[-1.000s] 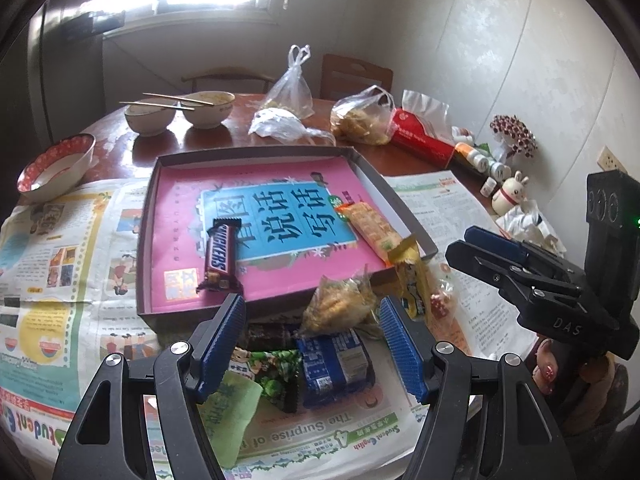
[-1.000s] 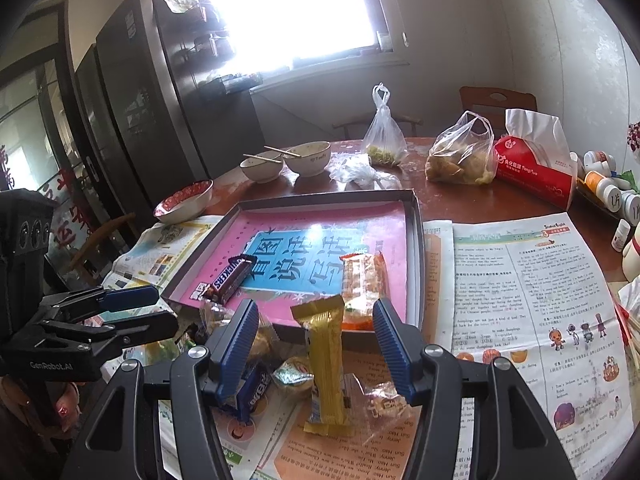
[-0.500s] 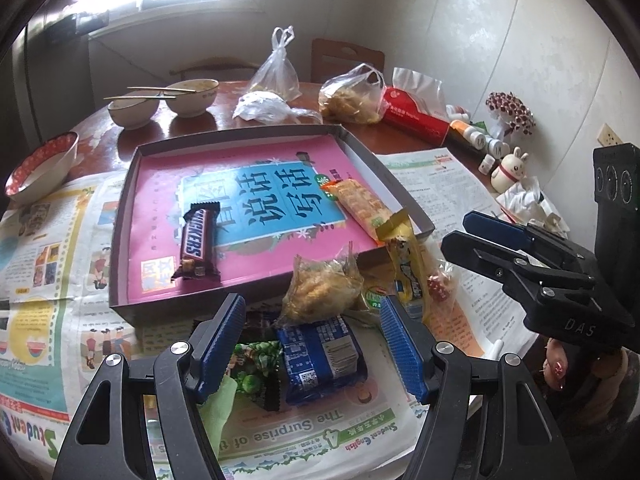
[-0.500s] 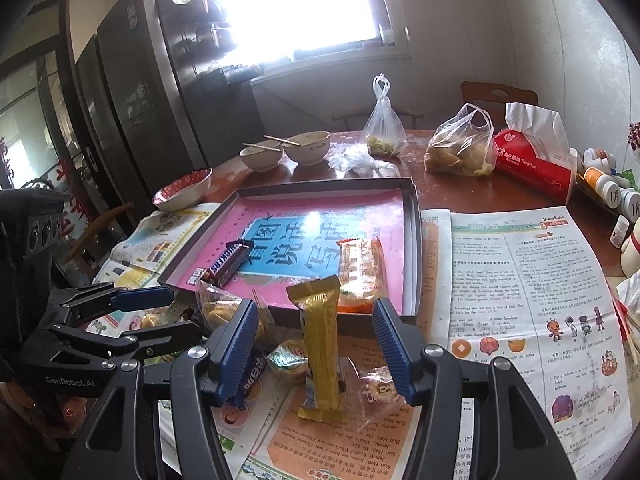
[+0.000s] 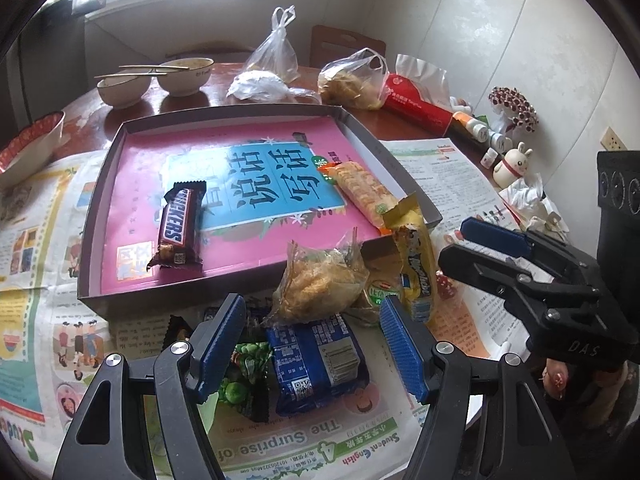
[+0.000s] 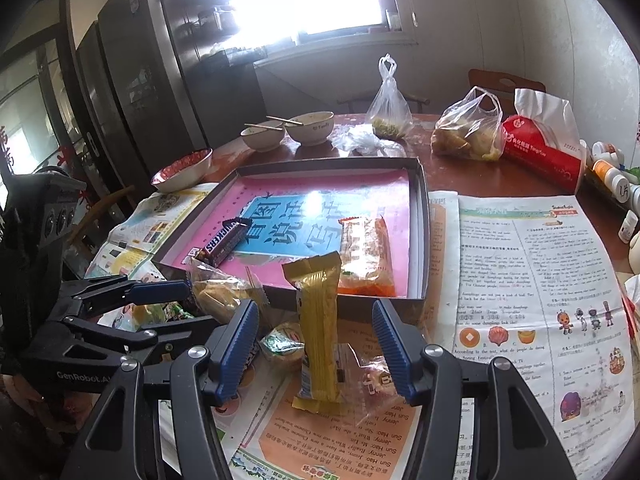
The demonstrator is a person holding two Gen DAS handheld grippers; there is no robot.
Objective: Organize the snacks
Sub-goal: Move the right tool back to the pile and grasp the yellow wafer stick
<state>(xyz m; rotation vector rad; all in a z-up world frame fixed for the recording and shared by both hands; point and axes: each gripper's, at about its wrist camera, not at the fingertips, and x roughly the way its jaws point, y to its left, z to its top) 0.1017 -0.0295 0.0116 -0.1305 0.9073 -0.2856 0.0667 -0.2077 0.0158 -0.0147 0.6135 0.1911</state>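
Note:
A shallow grey box (image 5: 256, 296) (image 6: 420, 216) lined with a pink book holds a Snickers bar (image 5: 178, 226) (image 6: 224, 242) and an orange cracker pack (image 5: 362, 192) (image 6: 366, 258). In front of it lies a snack pile: a blue cookie pack (image 5: 318, 364), a clear bag of fried snack (image 5: 320, 284) (image 6: 220, 292), a green candy pack (image 5: 244, 384), a yellow wafer bar (image 5: 414, 270) (image 6: 320, 328) and a small round green-lidded snack (image 6: 282, 344). My left gripper (image 5: 314, 346) hangs open over the blue pack. My right gripper (image 6: 316, 354) stands open around the yellow bar, pads not touching it.
Newspapers (image 6: 532, 304) cover the wooden table. Behind the box stand two bowls with chopsticks (image 5: 156, 78), a red-patterned bowl (image 6: 182, 170), plastic bags (image 5: 348, 84), a red tissue pack (image 6: 540, 152), small bottles (image 5: 488, 134) and a rabbit figurine (image 5: 512, 166). A refrigerator (image 6: 132, 92) stands at left.
My left gripper has sunk toward the snack pile, so the blue pack and fried-snack bag look larger between its fingers. The right gripper has stayed about where it was, still open.

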